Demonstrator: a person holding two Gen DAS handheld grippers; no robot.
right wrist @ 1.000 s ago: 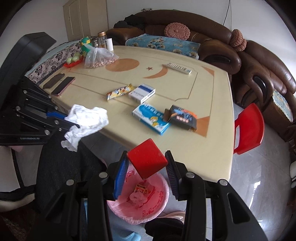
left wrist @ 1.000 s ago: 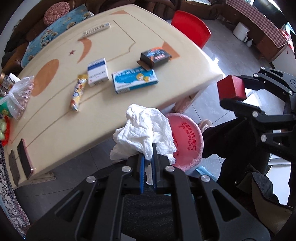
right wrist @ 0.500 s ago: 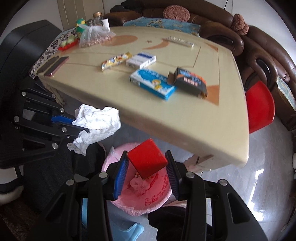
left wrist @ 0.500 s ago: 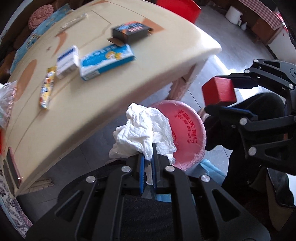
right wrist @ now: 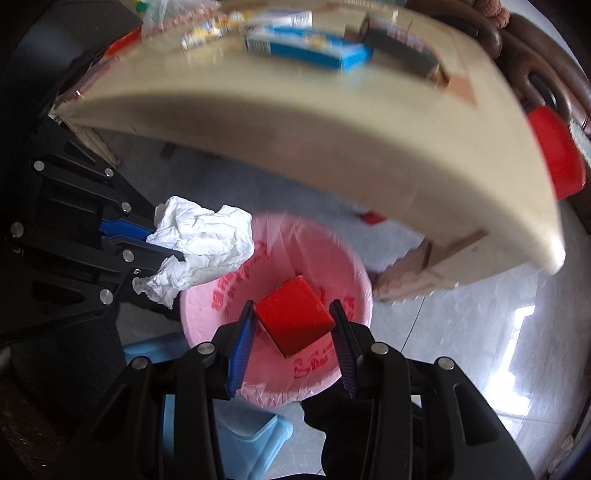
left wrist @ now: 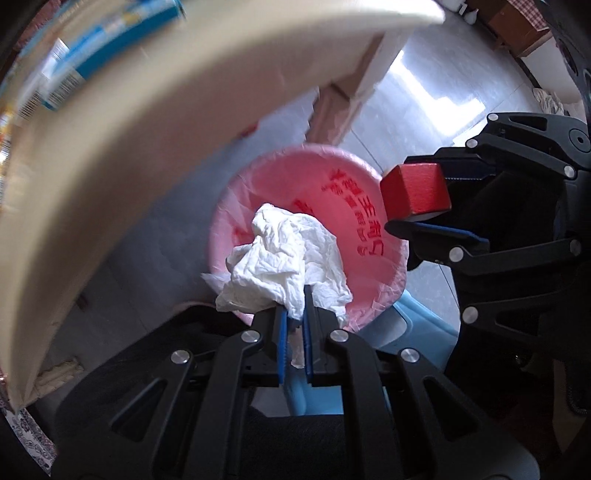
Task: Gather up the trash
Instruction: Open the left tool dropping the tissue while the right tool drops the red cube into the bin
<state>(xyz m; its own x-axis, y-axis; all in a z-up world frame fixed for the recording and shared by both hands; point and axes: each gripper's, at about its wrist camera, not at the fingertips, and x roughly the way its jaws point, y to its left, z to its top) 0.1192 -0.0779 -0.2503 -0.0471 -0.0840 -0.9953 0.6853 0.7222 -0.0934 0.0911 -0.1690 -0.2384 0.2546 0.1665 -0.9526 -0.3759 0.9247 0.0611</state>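
My left gripper (left wrist: pixel 294 314) is shut on a crumpled white tissue (left wrist: pixel 284 264) and holds it over the near rim of a pink-lined trash bin (left wrist: pixel 354 218) on the floor. My right gripper (right wrist: pixel 293 321) is shut on a small red box (right wrist: pixel 293 319) and holds it above the same bin (right wrist: pixel 207 314). In the left wrist view the red box (left wrist: pixel 415 192) and right gripper (left wrist: pixel 432 199) hang over the bin's right rim. In the right wrist view the tissue (right wrist: pixel 201 247) and left gripper (right wrist: pixel 151 240) sit at the bin's left rim.
The cream table (right wrist: pixel 332 122) overhangs just behind the bin, with a blue box (right wrist: pixel 310 46), a dark box (right wrist: pixel 399 35) and a snack wrapper (right wrist: pixel 203 33) on it. A red chair (right wrist: pixel 557 155) stands at the right. A light blue stool (right wrist: pixel 243 435) is under the bin.
Both grippers have dropped below the table edge and moved in over the pink bin, each still holding its item. The table now fills the top of both views.
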